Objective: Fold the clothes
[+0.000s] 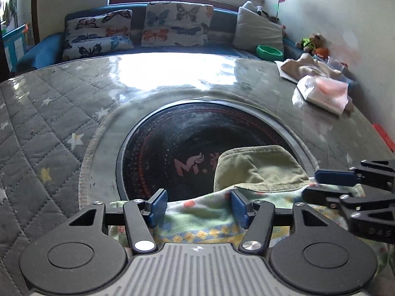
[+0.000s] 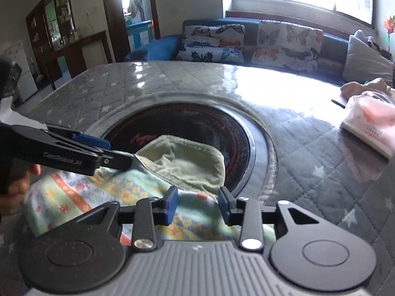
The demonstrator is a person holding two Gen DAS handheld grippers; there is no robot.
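Both claws over the near edge of the patterned garment

Left claw and right claw stand apart, unclamped; garment runs crosswise beneath, its green flap just ahead.

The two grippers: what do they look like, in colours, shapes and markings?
Both the left gripper and the right gripper have black linkage arms with silver pivot screws, blue ribbed pads, round black discs at each side and a grey ridged body. White lettering marks each gripper's side; it is too blurred to read.
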